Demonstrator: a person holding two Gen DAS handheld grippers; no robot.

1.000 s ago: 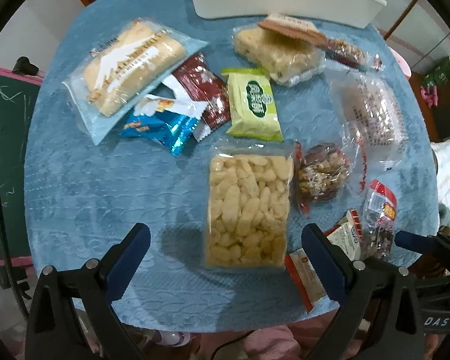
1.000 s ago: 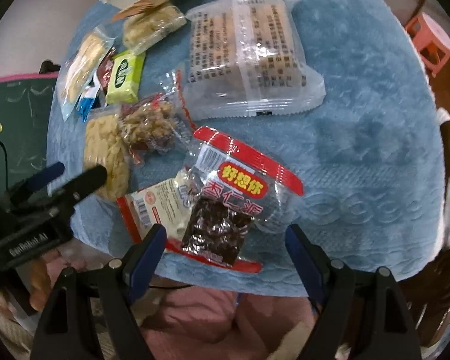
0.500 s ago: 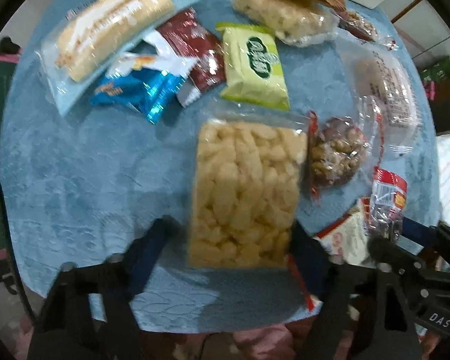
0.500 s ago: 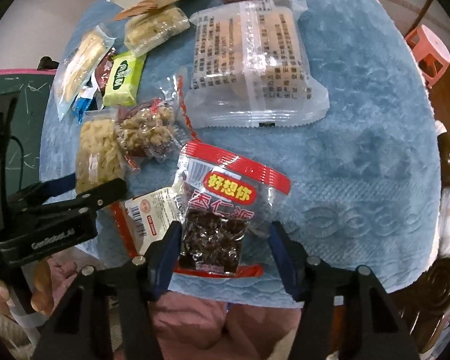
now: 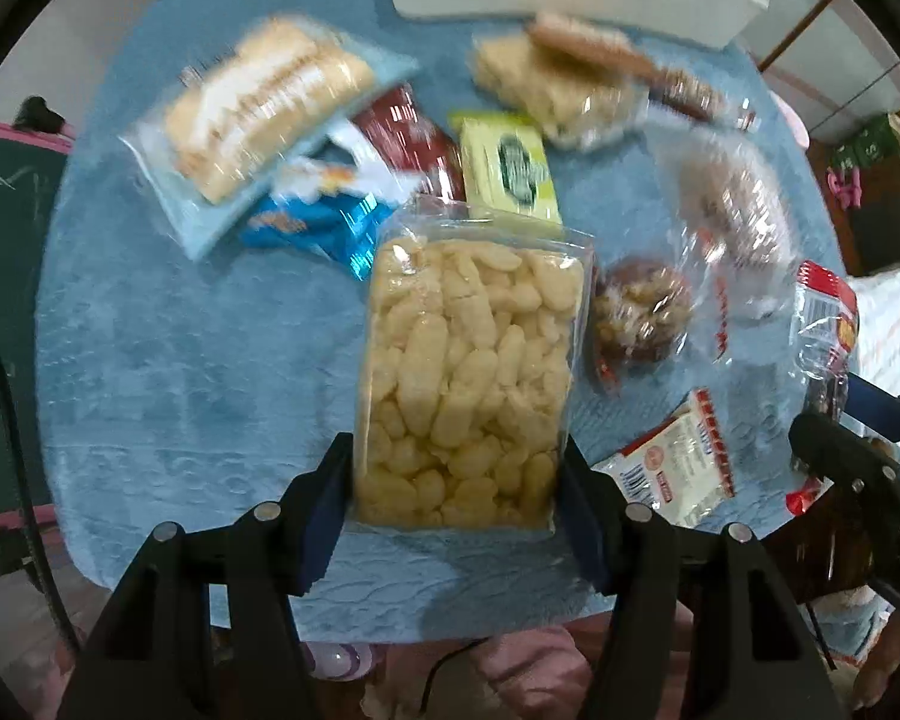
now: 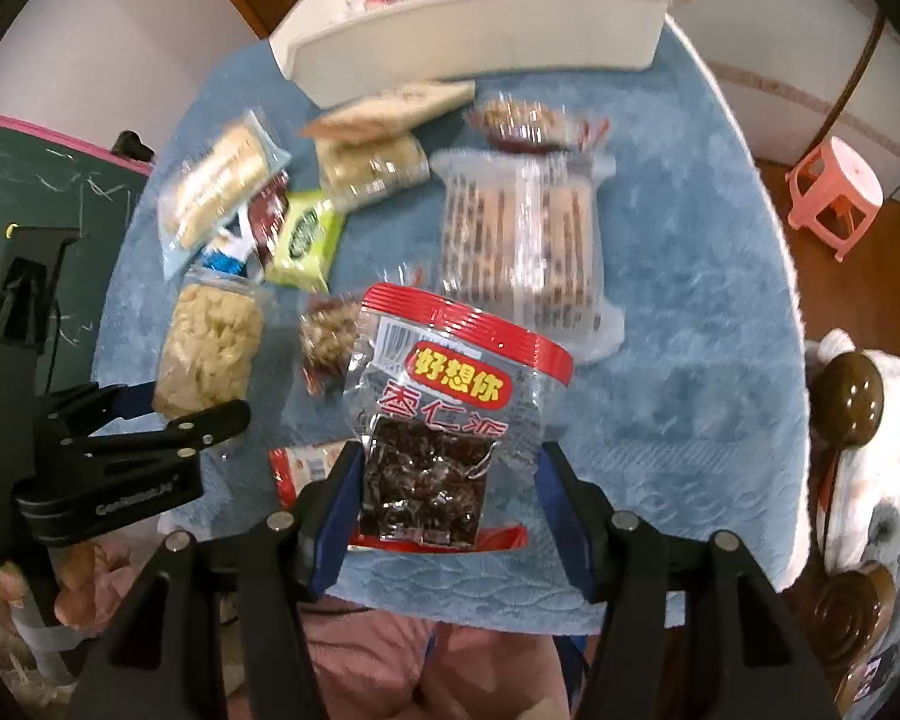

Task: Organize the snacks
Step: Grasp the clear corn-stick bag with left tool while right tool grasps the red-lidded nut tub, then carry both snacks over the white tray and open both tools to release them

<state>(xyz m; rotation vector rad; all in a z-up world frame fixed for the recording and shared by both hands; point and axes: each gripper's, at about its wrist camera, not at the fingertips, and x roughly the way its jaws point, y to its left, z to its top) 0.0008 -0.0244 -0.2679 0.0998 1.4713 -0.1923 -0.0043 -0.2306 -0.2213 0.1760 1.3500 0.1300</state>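
A clear pack of pale puffed snacks stands between the pads of my left gripper, whose jaws are closing and press on its two sides; the gripper points straight down at the blue tablecloth. My right gripper is shut on a red-rimmed packet of dark dates, held a little above the cloth. The right wrist view also shows the puffed pack at the left, in the left gripper. A white box stands at the table's far edge.
Loose on the cloth lie a bread pack, a blue packet, a dark red packet, a green packet, a nut packet, a clear wafer pack and a small white-and-red packet. A pink stool stands beyond the table.
Both grippers went from wide open to closed on their packs. The right one has risen with the date packet and tilted toward the white box. The left one now grips the puffed pack.
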